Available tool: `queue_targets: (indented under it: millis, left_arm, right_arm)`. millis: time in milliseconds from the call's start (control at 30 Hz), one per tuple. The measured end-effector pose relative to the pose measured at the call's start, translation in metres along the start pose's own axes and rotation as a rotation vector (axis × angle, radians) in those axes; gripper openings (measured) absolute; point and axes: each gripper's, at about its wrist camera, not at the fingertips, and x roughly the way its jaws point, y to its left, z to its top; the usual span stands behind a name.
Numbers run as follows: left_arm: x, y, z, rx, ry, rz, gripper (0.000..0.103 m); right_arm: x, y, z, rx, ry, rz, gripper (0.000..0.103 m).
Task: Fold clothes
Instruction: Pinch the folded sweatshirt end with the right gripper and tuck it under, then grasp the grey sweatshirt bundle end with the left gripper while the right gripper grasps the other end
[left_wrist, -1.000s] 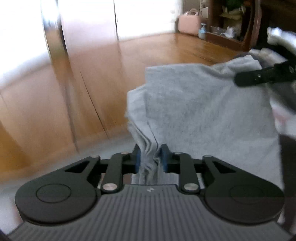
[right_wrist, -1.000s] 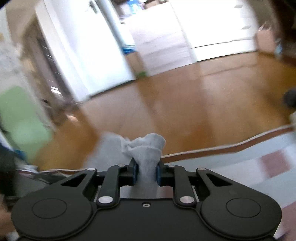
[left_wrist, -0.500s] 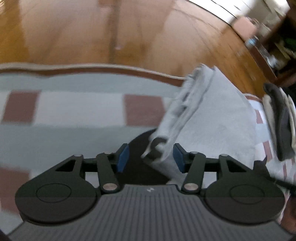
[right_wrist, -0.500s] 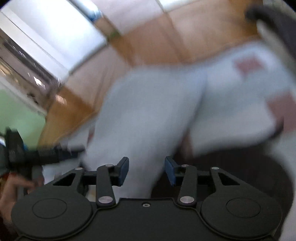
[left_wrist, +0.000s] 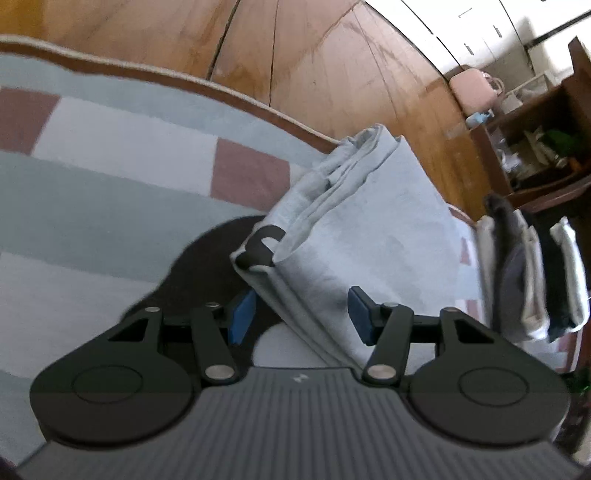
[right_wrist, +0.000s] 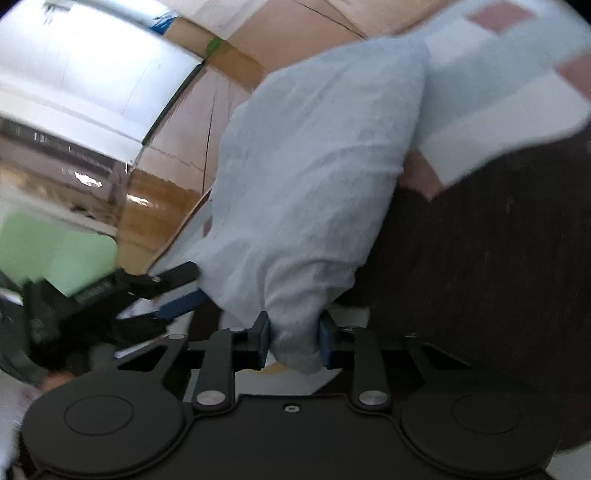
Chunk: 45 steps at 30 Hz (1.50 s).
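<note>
A light grey garment (left_wrist: 369, 229) lies folded on the checked rug (left_wrist: 110, 192). Its near corner runs between the jaws of my left gripper (left_wrist: 301, 314), which stand wide open around it. In the right wrist view the same garment (right_wrist: 317, 166) rises from my right gripper (right_wrist: 293, 338), whose jaws are closed on a bunched fold of it. The left gripper (right_wrist: 177, 291) also shows at the left of that view, open beside the cloth's edge.
A stack of folded dark and white clothes (left_wrist: 532, 273) sits at the right on the rug. A wooden floor (left_wrist: 332, 66) lies beyond the rug's edge. A pink bag (left_wrist: 472, 88) and a dark shelf (left_wrist: 546, 147) stand at the far right.
A second ago both grippers held the garment up. They came down to the rug and the left jaws opened. The right jaws, open half a second ago, are closed on the cloth again.
</note>
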Motion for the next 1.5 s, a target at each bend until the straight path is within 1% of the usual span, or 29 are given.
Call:
queue_targets:
  millis: [67,100,133,167,200,267,367,400,433,467,500,533,600,633,667,700,767,900,967,1033,1067,1100,1133,1167,1200,1267,1367,1467,1500]
  left_arm:
    - [0.0,-0.002,0.002,0.006,0.009,0.014,0.054]
    - [0.002,-0.003,0.003,0.009,0.019,0.024,0.054]
    - [0.003,-0.003,0.003,0.011,0.026,0.033,0.054]
    - [0.003,-0.001,0.003,0.012,0.028,0.04,0.054]
    - [0.002,0.0,0.003,0.01,0.03,0.042,0.054]
    - [-0.005,0.003,0.002,-0.002,0.028,0.036,0.054]
    - [-0.018,0.008,0.002,-0.024,0.021,0.049,0.058]
    - [-0.02,0.009,0.002,-0.024,0.02,0.07,0.058]
    - [-0.021,0.009,0.002,-0.018,0.019,0.093,0.058]
    - [-0.022,0.01,0.002,-0.006,0.018,0.111,0.059]
    - [-0.02,0.009,0.003,0.008,0.019,0.115,0.059]
    - [-0.018,0.01,0.004,0.011,0.018,0.09,0.059]
    - [-0.013,0.014,0.009,-0.006,0.009,0.019,0.064]
    - [-0.011,0.015,0.011,-0.01,-0.001,0.008,0.067]
    - [-0.009,0.016,0.014,-0.015,-0.011,-0.003,0.067]
    - [-0.008,0.015,0.015,0.003,-0.022,0.002,0.068]
    - [-0.005,0.012,0.016,0.066,-0.037,0.013,0.073]
    - [0.005,0.006,0.017,0.181,-0.056,0.011,0.081]
    - [0.011,0.007,0.021,0.179,-0.054,-0.041,0.082]
    - [0.019,0.009,0.026,0.143,-0.052,-0.107,0.088]
    - [0.022,0.009,0.027,0.139,-0.055,-0.129,0.087]
    - [0.023,0.007,0.027,0.153,-0.054,-0.138,0.085]
    - [0.024,0.004,0.027,0.185,-0.05,-0.133,0.066]
    - [0.025,0.001,0.026,0.217,-0.046,-0.127,0.041]
    - [0.025,-0.001,0.026,0.237,-0.048,-0.13,0.036]
    - [0.024,0.005,0.029,0.188,-0.049,-0.189,0.035]
    - [0.019,0.013,0.032,0.113,-0.053,-0.281,0.035]
    - [0.014,0.009,0.032,0.124,-0.06,-0.304,0.035]
    - [0.013,0.008,0.031,0.129,-0.06,-0.302,0.038]
  right_arm:
    - [0.002,-0.008,-0.005,0.068,0.024,0.02,0.029]
    - [0.006,-0.009,-0.01,0.095,0.07,0.038,0.02]
    - [0.011,-0.01,-0.016,0.121,0.127,0.059,0.003]
    - [0.016,-0.011,-0.022,0.147,0.183,0.081,0.003]
    - [0.019,-0.008,-0.026,0.141,0.21,0.081,0.003]
    - [0.005,0.01,-0.011,0.036,0.153,0.062,0.004]
    - [-0.02,0.039,0.017,-0.137,0.046,0.033,0.016]
    - [-0.029,0.049,0.026,-0.195,0.01,0.023,0.039]
    - [-0.037,0.059,0.036,-0.252,-0.026,0.014,0.069]
    - [-0.042,0.058,0.046,-0.262,-0.066,0.002,0.077]
    - [-0.045,0.053,0.057,-0.253,-0.107,-0.01,0.077]
    - [-0.049,0.048,0.069,-0.244,-0.148,-0.022,0.077]
    - [-0.042,0.02,0.087,-0.164,-0.166,-0.037,0.077]
    - [-0.038,0.005,0.096,-0.12,-0.169,-0.045,0.077]
    - [-0.033,-0.01,0.106,-0.075,-0.173,-0.052,0.076]
    - [-0.029,-0.021,0.111,-0.036,-0.178,-0.042,0.076]
    - [-0.022,-0.04,0.118,0.039,-0.191,-0.008,0.076]
    - [-0.007,-0.052,0.127,0.025,-0.205,-0.035,0.076]
    - [0.003,-0.059,0.13,0.029,-0.197,-0.033,0.076]
    - [0.012,-0.068,0.136,0.085,-0.185,0.017,0.077]
    - [0.011,-0.071,0.138,0.111,-0.177,0.053,0.077]
    - [0.011,-0.072,0.14,0.127,-0.164,0.08,0.077]
    - [0.012,-0.073,0.142,0.14,-0.15,0.103,0.076]
    - [0.013,-0.073,0.143,0.153,-0.135,0.126,0.076]
    - [0.013,-0.072,0.144,0.146,-0.125,0.129,0.077]
    - [0.013,-0.069,0.146,0.102,-0.101,0.114,0.077]
    - [0.014,-0.067,0.152,0.076,-0.089,0.115,0.077]
    - [0.017,-0.066,0.16,0.082,-0.104,0.13,0.077]
    - [0.02,-0.066,0.163,0.081,-0.109,0.141,0.077]
